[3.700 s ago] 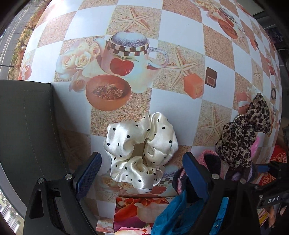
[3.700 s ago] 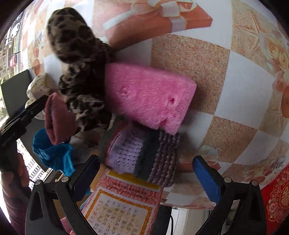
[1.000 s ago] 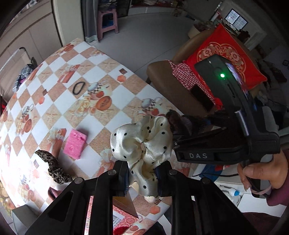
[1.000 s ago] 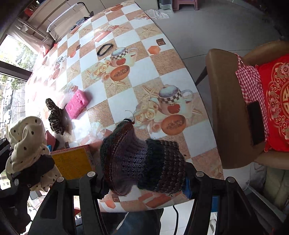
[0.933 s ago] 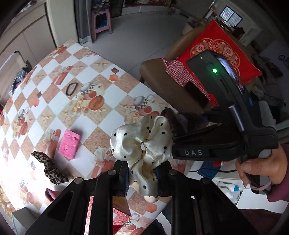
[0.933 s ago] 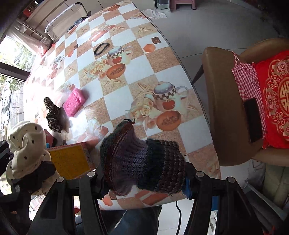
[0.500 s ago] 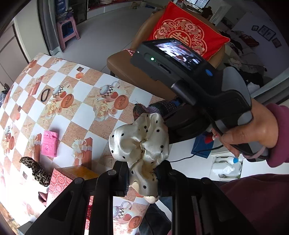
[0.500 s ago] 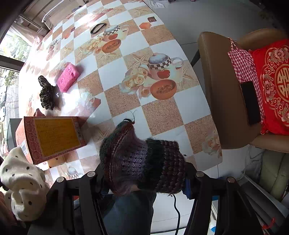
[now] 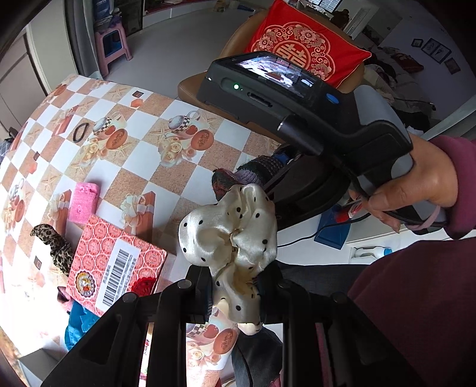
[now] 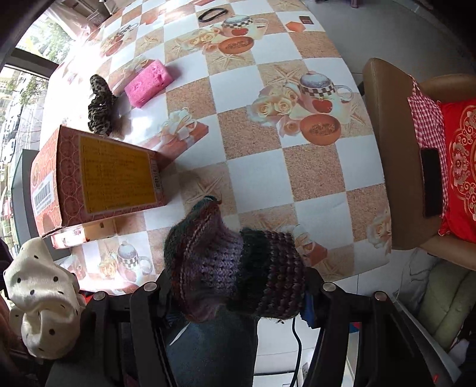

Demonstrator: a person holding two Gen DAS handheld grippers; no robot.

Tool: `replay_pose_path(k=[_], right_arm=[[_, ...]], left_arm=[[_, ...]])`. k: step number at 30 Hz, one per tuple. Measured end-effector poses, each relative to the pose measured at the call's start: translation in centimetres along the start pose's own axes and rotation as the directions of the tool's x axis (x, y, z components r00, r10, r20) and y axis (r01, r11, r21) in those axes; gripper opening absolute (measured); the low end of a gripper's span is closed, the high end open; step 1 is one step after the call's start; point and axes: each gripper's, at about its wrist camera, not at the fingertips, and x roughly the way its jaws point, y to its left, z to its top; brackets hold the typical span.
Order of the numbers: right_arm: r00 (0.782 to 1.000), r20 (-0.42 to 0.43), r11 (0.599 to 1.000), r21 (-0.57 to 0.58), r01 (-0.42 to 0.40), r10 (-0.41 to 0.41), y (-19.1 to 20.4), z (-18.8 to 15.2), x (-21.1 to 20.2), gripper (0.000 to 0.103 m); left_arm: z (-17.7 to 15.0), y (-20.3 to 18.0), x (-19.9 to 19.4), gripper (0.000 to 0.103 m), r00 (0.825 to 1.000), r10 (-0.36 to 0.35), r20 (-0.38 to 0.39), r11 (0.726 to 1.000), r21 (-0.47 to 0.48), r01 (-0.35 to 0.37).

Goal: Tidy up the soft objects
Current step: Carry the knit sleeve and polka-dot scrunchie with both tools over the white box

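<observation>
Left wrist view: my left gripper (image 9: 235,290) is pinching the cream polka-dot scrunchie (image 9: 230,235), which is clear of the bench (image 9: 208,154) near its edge, its satin folds bunched between the two black fingers. Just past it, my right hand (image 9: 416,184) holds the right gripper from above, a dark knitted piece poking out beneath the handle. On the bench below, to the left, lies a red patterned box (image 9: 116,262) with a barcode label, a blue cloth (image 9: 77,323) showing at its near corner.

Right wrist view: my right gripper (image 10: 238,293) is clamped on the knitted piece (image 10: 235,274) — purple, maroon and dark green bands — held above the bench's near edge, over a lap in dark trousers. Low on the left sits the scrunchie in the other gripper. Next out is the box, its yellow printed panel facing up. Behind it a leopard-print scrunchie (image 10: 99,104) lies close to the box's far corner, and a pink sponge (image 10: 148,83) rests just beside that. Well beyond, a thin black hair tie (image 10: 211,14) sits on the checked cloth next to a printed teapot. Off the bench's right side stands a brown chair (image 10: 389,154) — a red embroidered cushion (image 10: 461,166), a checked cloth and a dark phone (image 10: 431,181) on its seat.
</observation>
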Motion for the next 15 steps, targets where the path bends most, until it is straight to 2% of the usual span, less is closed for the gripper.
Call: replay_pose_path(k=[7, 15], right_arm=[[1.000, -0.017, 0.997, -0.077, -0.023, 0.021, 2.7, -0.5, 0.3, 0.062], [0.997, -0.066, 0.987, -0.158, -0.041, 0.031, 5.1, -1.1, 1.5, 0.062]], left_arm=[[-2.5, 1.1, -1.5, 0.024, 0.999, -0.005, 0.037, 0.999, -0.043, 0.007], [-5.7, 3.4, -3.0, 0.024, 0.998, 0.001, 0.063, 0.988, -0.151, 0.008]])
